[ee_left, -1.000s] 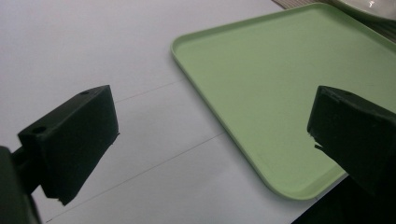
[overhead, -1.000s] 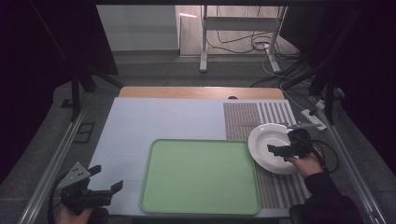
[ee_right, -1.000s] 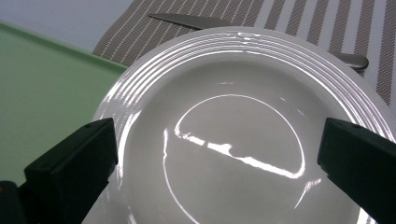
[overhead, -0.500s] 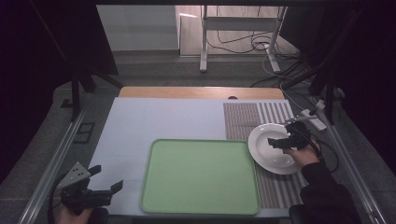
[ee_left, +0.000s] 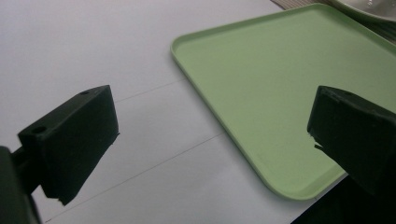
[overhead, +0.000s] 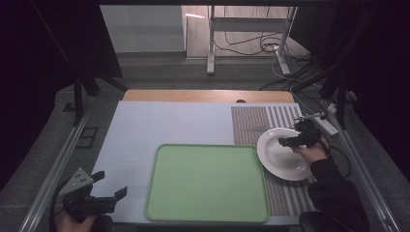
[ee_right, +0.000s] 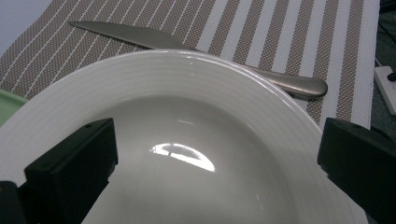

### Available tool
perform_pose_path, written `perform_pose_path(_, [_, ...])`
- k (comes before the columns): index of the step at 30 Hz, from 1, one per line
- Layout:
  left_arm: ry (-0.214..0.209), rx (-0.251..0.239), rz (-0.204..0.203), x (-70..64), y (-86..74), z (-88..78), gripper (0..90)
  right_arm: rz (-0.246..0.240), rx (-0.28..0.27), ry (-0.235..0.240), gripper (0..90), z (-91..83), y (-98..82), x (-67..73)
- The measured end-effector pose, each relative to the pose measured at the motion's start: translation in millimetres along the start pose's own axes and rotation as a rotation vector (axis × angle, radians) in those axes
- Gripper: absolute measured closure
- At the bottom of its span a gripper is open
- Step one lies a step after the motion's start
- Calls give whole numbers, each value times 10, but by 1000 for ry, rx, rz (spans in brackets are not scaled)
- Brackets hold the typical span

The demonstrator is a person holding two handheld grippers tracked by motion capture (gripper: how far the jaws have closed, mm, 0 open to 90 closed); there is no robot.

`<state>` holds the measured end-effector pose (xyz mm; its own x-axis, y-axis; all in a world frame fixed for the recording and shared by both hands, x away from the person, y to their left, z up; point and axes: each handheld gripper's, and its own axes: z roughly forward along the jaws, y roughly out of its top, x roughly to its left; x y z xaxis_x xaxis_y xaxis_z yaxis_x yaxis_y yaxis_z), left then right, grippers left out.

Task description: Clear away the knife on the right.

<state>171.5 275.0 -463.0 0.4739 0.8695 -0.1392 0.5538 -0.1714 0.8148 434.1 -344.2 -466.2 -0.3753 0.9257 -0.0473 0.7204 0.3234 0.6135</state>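
right gripper (overhead: 290, 142) – your hand carried it up-frame over the white plate (overhead: 283, 159), jaws spread, gripping nothing | plate sat right of frame on the striped mat (overhead: 251, 121), touching the green tray (overhead: 208, 181) | knife (ee_right: 196, 49) likely next | left gripper (overhead: 109, 186) idle at lower left, jaws apart

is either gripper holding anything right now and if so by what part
Nothing is held. The right gripper hangs open above the white plate, its jaws wide apart. The left gripper is open above the table, beside the green tray.
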Motion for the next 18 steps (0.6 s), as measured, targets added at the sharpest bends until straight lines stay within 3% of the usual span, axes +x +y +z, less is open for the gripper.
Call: perform_pose_path(18, [-4, -5, -6, 7, -4, -6, 17, 54, 2, -30, 0, 242, 281, -226])
